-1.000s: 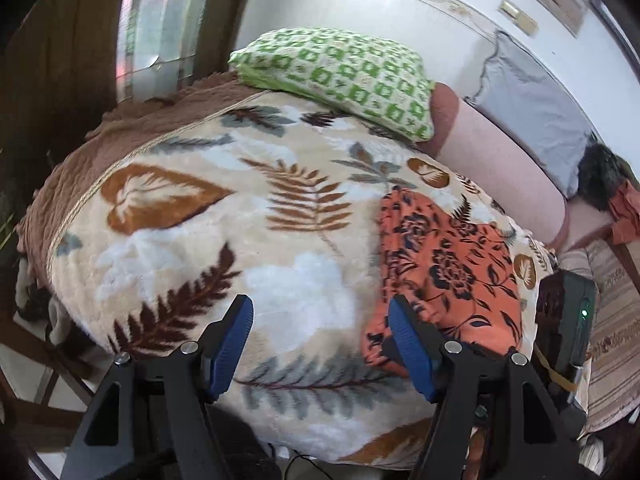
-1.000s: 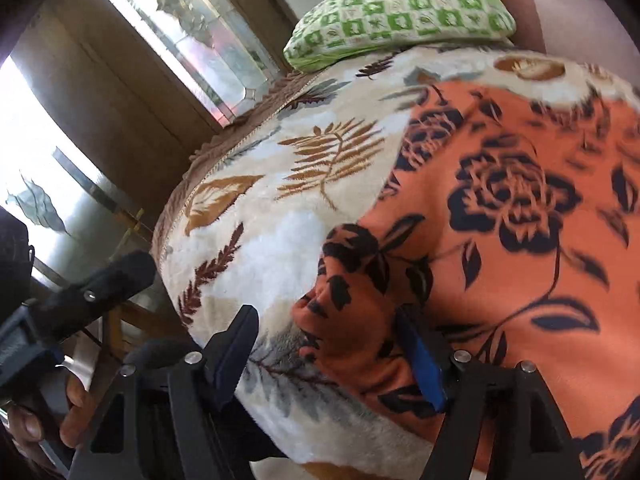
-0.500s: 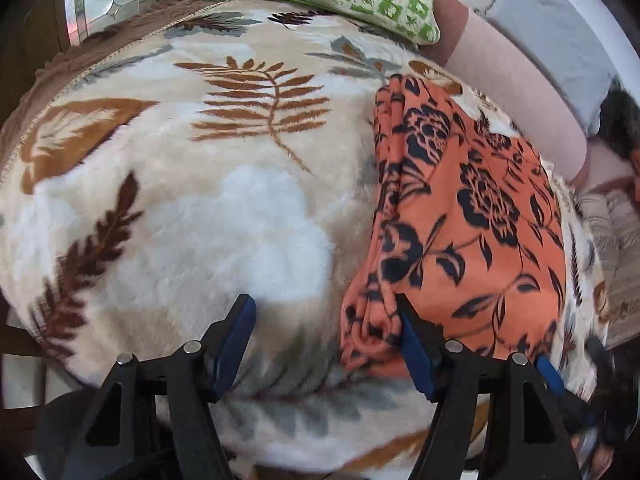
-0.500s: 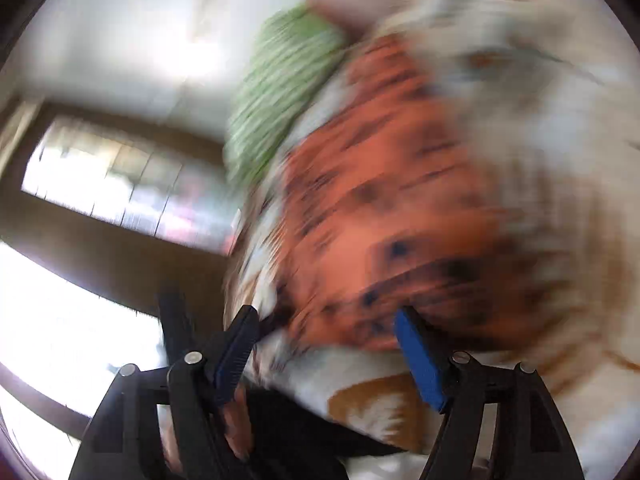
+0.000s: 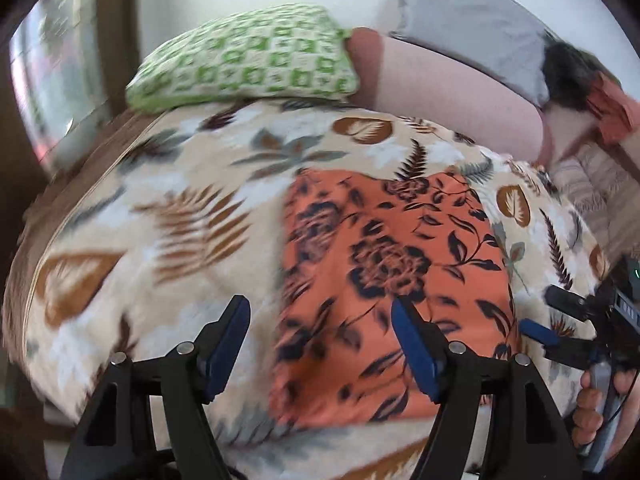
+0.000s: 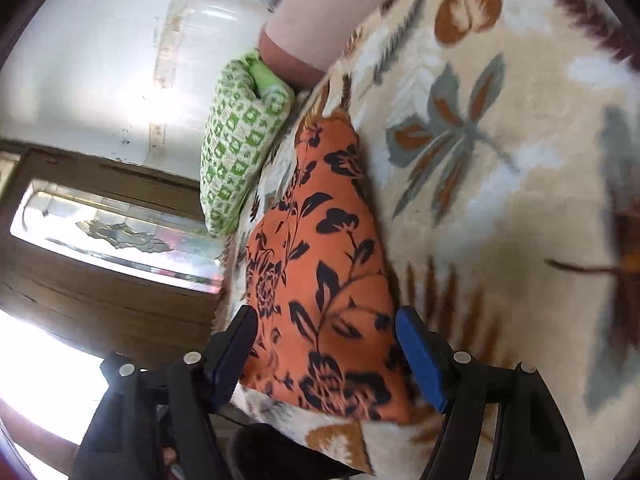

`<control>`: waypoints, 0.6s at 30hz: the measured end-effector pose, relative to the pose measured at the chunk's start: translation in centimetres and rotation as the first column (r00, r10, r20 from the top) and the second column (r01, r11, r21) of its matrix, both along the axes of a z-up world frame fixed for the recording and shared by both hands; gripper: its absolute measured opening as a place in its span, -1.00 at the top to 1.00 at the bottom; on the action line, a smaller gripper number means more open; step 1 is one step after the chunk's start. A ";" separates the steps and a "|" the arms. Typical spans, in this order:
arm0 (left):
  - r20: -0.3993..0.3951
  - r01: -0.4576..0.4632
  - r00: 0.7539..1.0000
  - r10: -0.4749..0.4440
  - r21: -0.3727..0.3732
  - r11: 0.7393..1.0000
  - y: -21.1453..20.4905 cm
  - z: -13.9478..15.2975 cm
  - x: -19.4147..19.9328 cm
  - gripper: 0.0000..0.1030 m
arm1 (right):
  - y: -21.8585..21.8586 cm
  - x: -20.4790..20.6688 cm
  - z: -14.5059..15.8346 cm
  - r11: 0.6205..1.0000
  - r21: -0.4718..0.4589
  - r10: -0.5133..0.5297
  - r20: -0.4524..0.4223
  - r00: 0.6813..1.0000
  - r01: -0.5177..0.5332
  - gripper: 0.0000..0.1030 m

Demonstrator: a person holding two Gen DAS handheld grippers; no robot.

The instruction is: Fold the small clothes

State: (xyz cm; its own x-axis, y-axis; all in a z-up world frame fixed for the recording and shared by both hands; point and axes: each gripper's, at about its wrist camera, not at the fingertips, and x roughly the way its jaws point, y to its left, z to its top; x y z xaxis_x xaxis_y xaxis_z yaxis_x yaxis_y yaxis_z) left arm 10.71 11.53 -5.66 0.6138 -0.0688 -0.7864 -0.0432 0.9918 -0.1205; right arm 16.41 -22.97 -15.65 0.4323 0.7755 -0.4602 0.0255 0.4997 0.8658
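The orange cloth (image 5: 384, 280) lies flat on the bed (image 5: 160, 208), its long axis running away ahead of both wide, empty hand-held grippers, left (image 5: 320, 344) over its left edge and right (image 6: 326, 354) straddling its near corner.

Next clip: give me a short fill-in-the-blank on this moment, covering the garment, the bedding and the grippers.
1. The orange garment is printed with dark ____.
2. It lies on a blanket patterned with ____.
3. The pillow at the far end is white and ____.
4. Both the left gripper and the right gripper are ____, pressing on nothing.

Missing words: flowers; leaves; green; open
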 end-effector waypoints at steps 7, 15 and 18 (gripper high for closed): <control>-0.136 -0.022 0.990 0.024 0.014 1.000 -0.4 -6.9 2.9 -0.64 | 2.1 2.2 -3.2 0.998 0.014 0.070 -0.109 0.992 -0.069 0.17; -0.145 -0.038 0.989 0.031 -0.046 0.998 0.5 -8.0 3.2 -0.69 | 1.9 1.6 -4.2 0.992 -0.116 0.024 -0.144 0.989 -0.041 0.18; -0.139 -0.036 0.990 0.029 -0.045 0.998 0.5 -8.1 3.0 -0.70 | 0.8 1.4 -0.8 0.992 -0.126 0.026 -0.049 0.998 -0.032 -0.20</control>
